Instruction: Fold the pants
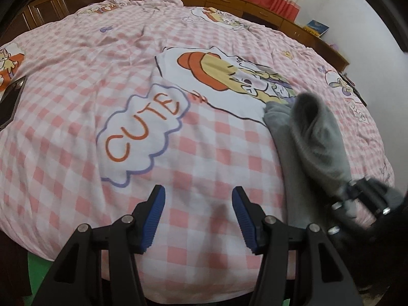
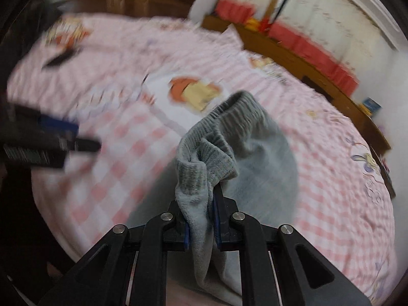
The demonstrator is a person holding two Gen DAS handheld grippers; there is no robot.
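Grey fleece pants (image 2: 204, 176) hang bunched from my right gripper (image 2: 201, 219), which is shut on the fabric near the ribbed waistband. In the left wrist view the same pants (image 1: 306, 137) drape over the right side of the pink checked bedcover (image 1: 216, 153), rising to my right gripper (image 1: 362, 199) at the lower right. My left gripper (image 1: 199, 216) hovers open above the bedcover near the bed's front edge, nothing between its blue pads (image 1: 155, 216). It appears blurred at the left of the right wrist view (image 2: 63, 137).
The bedcover carries a "CUTE" print (image 1: 142, 132) and a cartoon figure (image 1: 229, 76). A dark flat object (image 1: 10, 102) lies at the bed's left edge. A wooden headboard shelf (image 1: 255, 7) with a book (image 1: 317, 27) runs behind, under red and white curtains (image 2: 306, 38).
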